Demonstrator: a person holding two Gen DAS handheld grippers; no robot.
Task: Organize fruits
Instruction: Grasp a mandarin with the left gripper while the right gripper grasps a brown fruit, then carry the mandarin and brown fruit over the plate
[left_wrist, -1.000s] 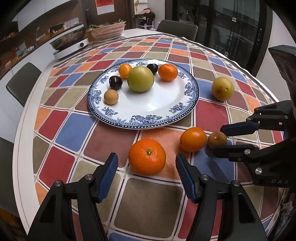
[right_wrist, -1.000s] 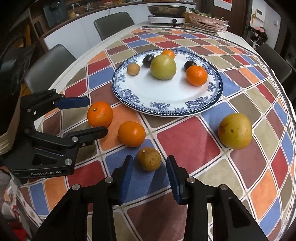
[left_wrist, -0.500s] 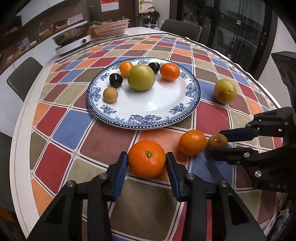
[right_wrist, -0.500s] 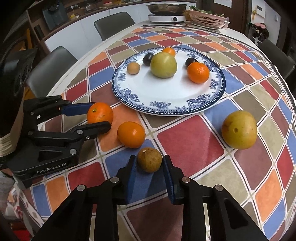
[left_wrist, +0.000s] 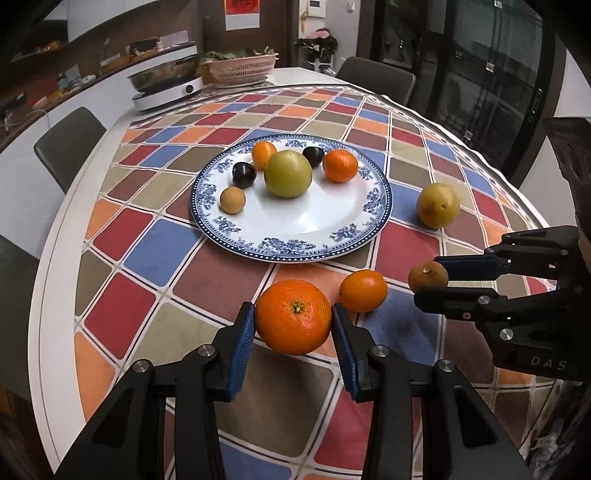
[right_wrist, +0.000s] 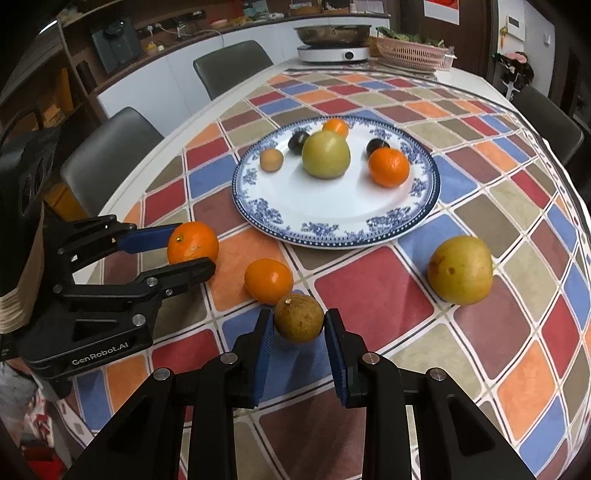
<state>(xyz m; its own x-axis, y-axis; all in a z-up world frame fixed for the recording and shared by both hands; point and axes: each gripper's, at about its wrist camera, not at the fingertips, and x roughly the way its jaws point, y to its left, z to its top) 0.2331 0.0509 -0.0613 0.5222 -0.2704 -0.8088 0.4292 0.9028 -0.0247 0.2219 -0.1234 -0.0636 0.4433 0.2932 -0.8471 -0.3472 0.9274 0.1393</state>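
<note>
The left gripper (left_wrist: 293, 319) clamps an orange (left_wrist: 293, 316). The right gripper (right_wrist: 299, 325) clamps a small brown fruit (right_wrist: 299, 318), at five o'clock from the plate (right_wrist: 332, 218).

The black left gripper (right_wrist: 192, 253) body, at eight o'clock in the right wrist view, bears white "GenRobot.AI"; the black right gripper (left_wrist: 430, 282) body at four o'clock reads "DAS".

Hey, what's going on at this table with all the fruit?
A person is sorting fruit with two handheld grippers. The left gripper is shut on a large orange, and the right gripper is shut on a small round brown fruit. A smaller orange and a yellow-green pear-like fruit sit loose on the checkered tablecloth. The blue-and-white patterned plate already holds six fruits.
</note>
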